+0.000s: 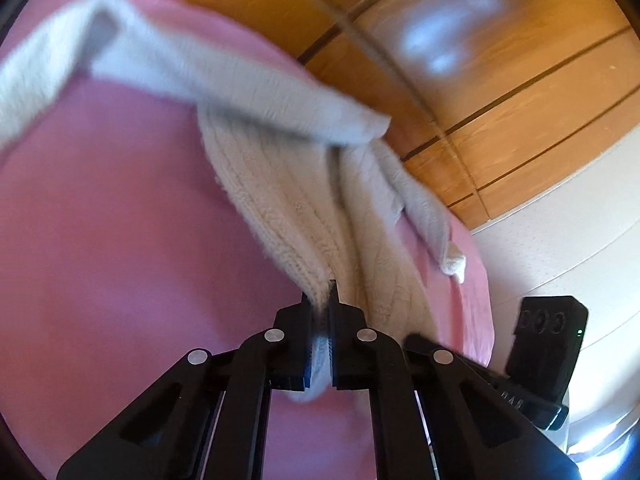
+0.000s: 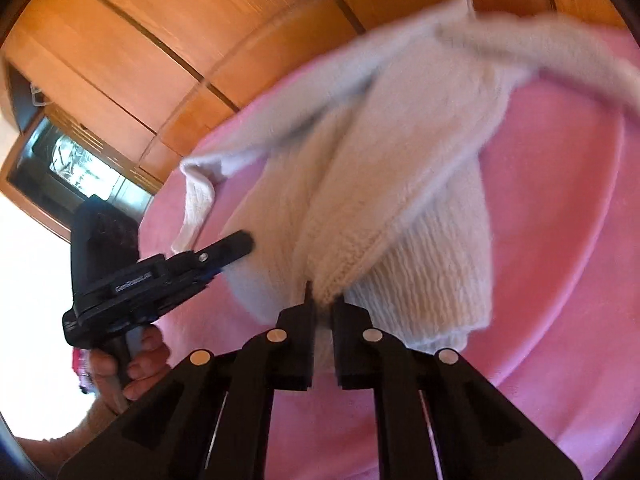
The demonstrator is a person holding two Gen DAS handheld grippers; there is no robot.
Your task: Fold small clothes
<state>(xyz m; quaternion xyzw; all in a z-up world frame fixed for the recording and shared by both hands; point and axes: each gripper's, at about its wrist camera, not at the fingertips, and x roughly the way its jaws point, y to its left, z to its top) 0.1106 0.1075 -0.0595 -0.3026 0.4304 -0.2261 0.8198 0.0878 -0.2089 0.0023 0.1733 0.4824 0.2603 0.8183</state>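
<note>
Sweater [image 1: 288, 200], cream knit, hangs ahead of both claws over the pink cloth [image 1: 100, 220]. Left claw [image 1: 320, 320] and right claw [image 2: 322, 312] each pinch its hem, seemingly lifting it mid-fold. Next: carry the hem forward evenly, then lay it down.

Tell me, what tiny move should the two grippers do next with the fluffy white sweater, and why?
Probably lift the hem a little. The left hand-held gripper and the right hand-held gripper are each shut on the ribbed bottom edge of the white sweater, which lies bunched on the pink cloth with a sleeve flopped across. Lifting should let it hang straight.
</note>
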